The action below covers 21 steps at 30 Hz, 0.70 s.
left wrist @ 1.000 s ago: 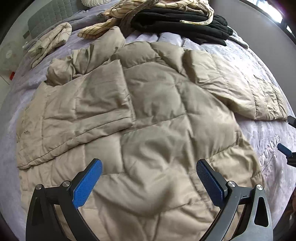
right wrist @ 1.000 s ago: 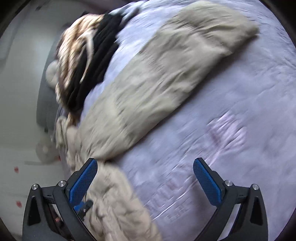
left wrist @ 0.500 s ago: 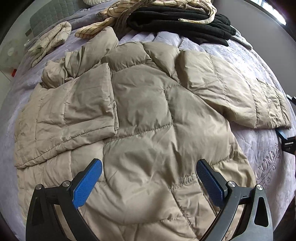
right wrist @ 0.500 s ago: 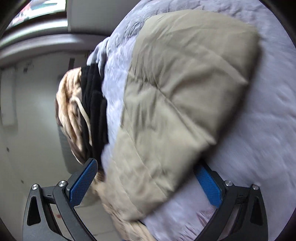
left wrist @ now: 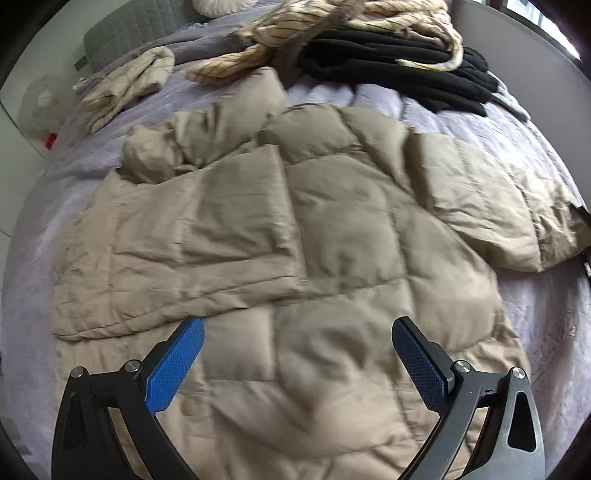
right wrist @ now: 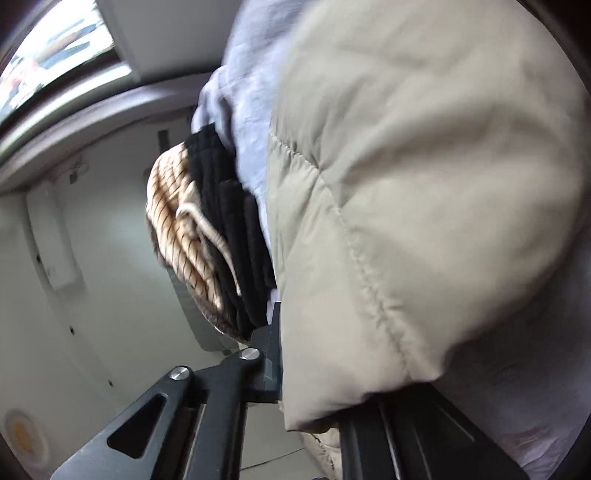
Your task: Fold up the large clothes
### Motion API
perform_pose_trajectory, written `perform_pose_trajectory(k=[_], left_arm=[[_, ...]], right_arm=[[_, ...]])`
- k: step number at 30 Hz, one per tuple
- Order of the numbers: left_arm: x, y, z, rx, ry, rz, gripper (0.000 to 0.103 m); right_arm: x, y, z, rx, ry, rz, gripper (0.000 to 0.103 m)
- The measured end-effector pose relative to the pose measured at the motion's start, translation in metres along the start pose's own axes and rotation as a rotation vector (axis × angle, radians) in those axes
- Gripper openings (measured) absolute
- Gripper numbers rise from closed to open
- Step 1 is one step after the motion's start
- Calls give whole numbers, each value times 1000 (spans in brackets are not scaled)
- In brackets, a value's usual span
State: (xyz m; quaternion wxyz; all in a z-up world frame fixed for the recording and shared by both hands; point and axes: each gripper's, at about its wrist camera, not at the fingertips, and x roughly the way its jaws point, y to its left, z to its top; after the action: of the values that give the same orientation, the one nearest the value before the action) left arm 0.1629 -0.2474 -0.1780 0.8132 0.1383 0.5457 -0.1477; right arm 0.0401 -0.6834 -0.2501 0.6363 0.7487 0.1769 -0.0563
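Observation:
A beige quilted puffer jacket lies spread on the purple bedspread. Its left sleeve is folded across the body; its right sleeve stretches to the right edge. My left gripper is open and empty, hovering over the jacket's lower part. My right gripper is shut on the cuff end of the right sleeve, which fills that view; its pads are hidden by the fabric.
A pile of black and tan striped clothes lies at the head of the bed, also in the right wrist view. A cream garment lies at far left. A white fan stands beside the bed.
My right gripper moved onto the end of the right sleeve and closed on it. The left gripper stayed open over the jacket, shifting only slightly.

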Motion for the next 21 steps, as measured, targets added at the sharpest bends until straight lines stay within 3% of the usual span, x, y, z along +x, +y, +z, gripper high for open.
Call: perform_pose_trajectory(k=[8,14,21], left_arm=[[3,51,-3,-49,-3,65,102],[3,92,-12,-95,-6,61,102],[1,151,-26,-152,-5,78,102]], right_arm=[[34,88,-62,-307,108,12,7],[85,147,-156,-593,231,-43,7],[158,182,-305,-1045,382,-205,7]])
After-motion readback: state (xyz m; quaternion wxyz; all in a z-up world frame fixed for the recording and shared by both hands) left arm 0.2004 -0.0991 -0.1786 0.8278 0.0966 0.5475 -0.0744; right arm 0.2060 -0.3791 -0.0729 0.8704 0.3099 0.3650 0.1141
